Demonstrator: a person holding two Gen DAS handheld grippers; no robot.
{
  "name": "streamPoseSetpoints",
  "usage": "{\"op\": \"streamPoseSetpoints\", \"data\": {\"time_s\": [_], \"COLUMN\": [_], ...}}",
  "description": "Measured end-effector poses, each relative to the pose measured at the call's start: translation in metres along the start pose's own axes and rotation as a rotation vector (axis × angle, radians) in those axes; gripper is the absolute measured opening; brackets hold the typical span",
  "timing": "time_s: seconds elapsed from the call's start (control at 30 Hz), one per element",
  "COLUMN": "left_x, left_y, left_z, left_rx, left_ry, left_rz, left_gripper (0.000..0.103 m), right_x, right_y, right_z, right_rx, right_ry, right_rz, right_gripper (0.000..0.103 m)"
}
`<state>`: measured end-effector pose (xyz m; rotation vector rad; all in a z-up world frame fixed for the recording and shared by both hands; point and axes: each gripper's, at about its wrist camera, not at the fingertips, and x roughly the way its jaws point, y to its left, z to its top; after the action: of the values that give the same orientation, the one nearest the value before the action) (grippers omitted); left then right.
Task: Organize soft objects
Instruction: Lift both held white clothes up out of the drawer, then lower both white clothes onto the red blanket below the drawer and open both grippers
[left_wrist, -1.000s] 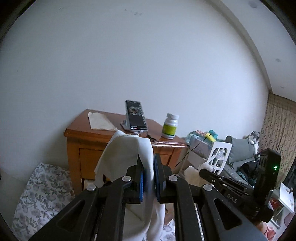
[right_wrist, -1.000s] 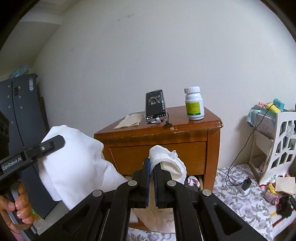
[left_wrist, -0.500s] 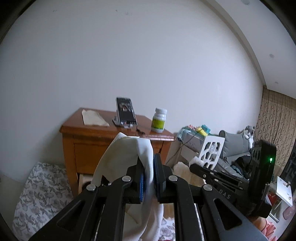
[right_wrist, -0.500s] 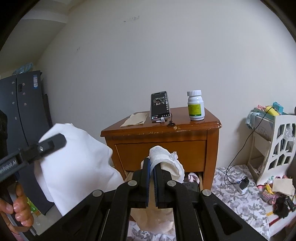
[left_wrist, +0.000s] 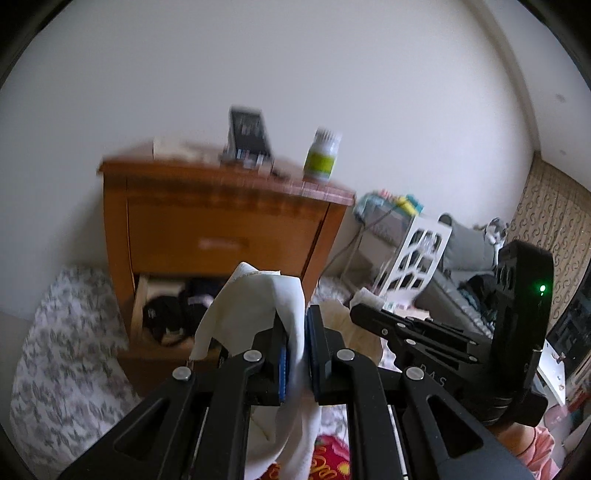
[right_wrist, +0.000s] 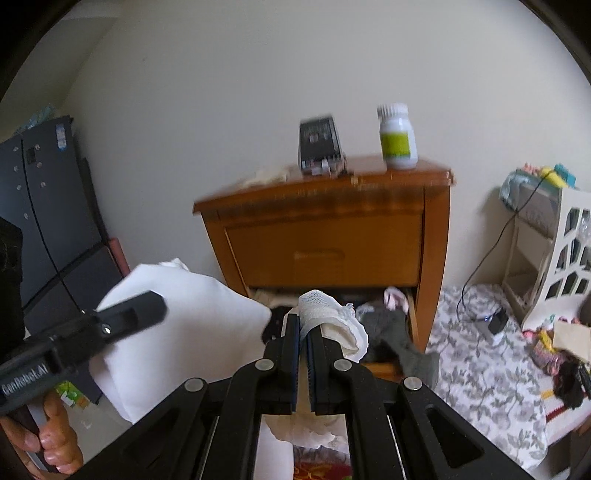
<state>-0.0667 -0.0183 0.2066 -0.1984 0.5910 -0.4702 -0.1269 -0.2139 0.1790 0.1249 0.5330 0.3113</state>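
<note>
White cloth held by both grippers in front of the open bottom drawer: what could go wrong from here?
1. The white cloth hangs well below both grips and may snag on the drawer's front edge.
2. The bottom drawer already holds dark garments, so the cloth might bunch or spill over.

White cloth (left_wrist: 258, 295) draped, pinched aloft

A plain off-white wall (right_wrist: 258, 74) backs a wooden nightstand (right_wrist: 325, 236), its lower drawer (right_wrist: 412, 314) pulled open. On top stand a phone (right_wrist: 319, 144) and a white bottle (right_wrist: 397, 136) (both blurred). A grey floral mat (right_wrist: 472, 369) covers the floor to the right, beside a white cut-out shelf (right_wrist: 569, 251). A dark cabinet (right_wrist: 48, 221) stands left; patterned curtains (left_wrist: 550, 214) hang far right.
</note>
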Motion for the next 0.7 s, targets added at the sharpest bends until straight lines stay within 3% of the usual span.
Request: {"op": "streamPoseSetpoints", "data": {"time_s": [0.27, 0.7], "left_x": [0.061, 0.137], "left_y": [0.024, 0.050], "left_z": [-0.040, -0.090], "left_rx": [-0.057, -0.080], "left_ry": [0.179, 0.393], "left_rz": [0.069, 0.162], "left_gripper": [0.010, 0.010], "right_x": [0.054, 0.131], "right_y": [-0.016, -0.047], "right_z": [-0.041, -0.103], "right_rx": [0.036, 0.111], "right_ry": [0.194, 0.452], "right_rz": [-0.024, -0.062], "right_gripper": [0.004, 0.004]}}
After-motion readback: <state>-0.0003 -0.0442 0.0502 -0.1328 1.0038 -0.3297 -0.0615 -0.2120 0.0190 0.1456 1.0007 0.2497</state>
